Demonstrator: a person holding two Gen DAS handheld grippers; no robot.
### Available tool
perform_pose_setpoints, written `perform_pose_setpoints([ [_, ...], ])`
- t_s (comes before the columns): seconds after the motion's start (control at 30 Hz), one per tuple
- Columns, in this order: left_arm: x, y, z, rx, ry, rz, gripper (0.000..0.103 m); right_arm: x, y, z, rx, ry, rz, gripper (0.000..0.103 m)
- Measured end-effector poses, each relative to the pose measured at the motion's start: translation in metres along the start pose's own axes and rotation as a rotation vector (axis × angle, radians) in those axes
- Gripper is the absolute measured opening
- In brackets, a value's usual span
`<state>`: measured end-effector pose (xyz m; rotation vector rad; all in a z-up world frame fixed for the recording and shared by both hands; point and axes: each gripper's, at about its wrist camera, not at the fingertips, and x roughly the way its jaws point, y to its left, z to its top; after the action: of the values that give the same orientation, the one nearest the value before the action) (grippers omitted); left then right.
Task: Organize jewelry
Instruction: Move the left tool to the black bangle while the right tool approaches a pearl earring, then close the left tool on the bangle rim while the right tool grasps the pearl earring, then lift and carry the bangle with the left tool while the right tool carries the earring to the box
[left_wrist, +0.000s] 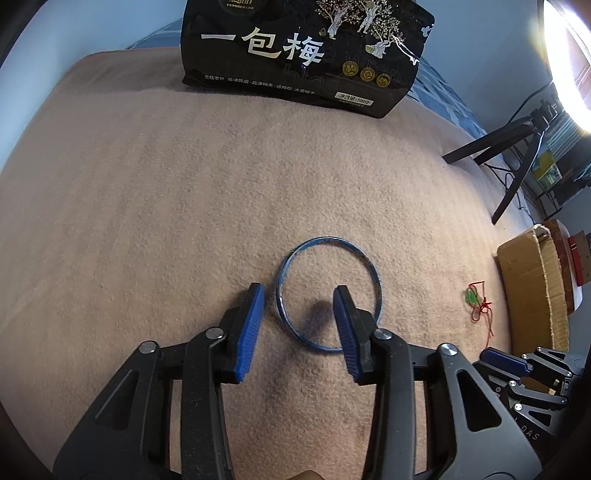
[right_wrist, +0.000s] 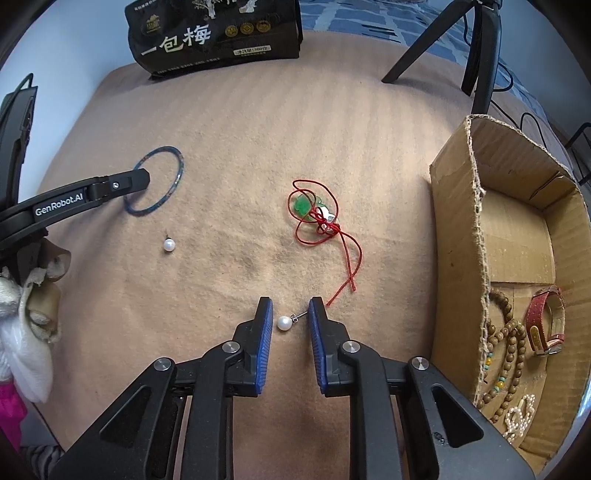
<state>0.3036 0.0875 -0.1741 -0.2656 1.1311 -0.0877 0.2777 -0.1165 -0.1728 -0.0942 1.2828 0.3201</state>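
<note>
**Both grippers lined up on their pickups**

Fingers of our right gripper (right_wrist: 290, 321) stand parted either side of a pearl earring (right_wrist: 283, 323), its post touching or nearly touching the right pad; neither pad presses the pearl yet. Our left gripper (left_wrist: 299, 317) is released too, straddling the near-left rim of the blue bangle (left_wrist: 328, 295), one finger inside the ring, one outside. We judge this the grasp step: each needs to close, gently on the small pearl, then lift and carry right to the cardboard box (right_wrist: 454, 236), where beads and a watch already lie. A second pearl (right_wrist: 169, 244) and the red-cord pendant (right_wrist: 314, 212) wait on the blanket. Far off, a black bag (left_wrist: 295, 55) reads "一包梅"; the left gripper's arm reads "GenRobot.AI".
</note>
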Motion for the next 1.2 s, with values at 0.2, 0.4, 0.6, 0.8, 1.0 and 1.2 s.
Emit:
perform_pose_setpoints([
  [0.2,0.003,0.002,0.001,-0.001,-0.011,0.030,0.019,0.006,0.005,0.001,-0.021,0.002,-0.021,0.015],
  [0.4,0.002,0.006,0.002,-0.010,-0.022,0.040,0.006,0.006,0.009,-0.001,-0.020,-0.012,-0.015,0.015],
  [0.6,-0.008,0.009,0.002,-0.022,-0.038,0.031,0.001,-0.004,0.003,-0.004,0.003,-0.031,0.012,0.015],
  [0.8,-0.025,0.012,0.006,-0.038,-0.078,0.015,0.000,-0.014,-0.002,-0.008,0.010,-0.052,0.029,0.015],
  [1.0,-0.024,0.011,0.008,-0.079,-0.054,-0.038,0.000,-0.023,-0.002,-0.010,0.002,-0.063,0.039,0.015],
  [1.2,-0.006,0.011,0.009,-0.104,0.022,0.007,0.018,-0.027,-0.002,-0.008,-0.004,-0.071,0.047,0.015],
])
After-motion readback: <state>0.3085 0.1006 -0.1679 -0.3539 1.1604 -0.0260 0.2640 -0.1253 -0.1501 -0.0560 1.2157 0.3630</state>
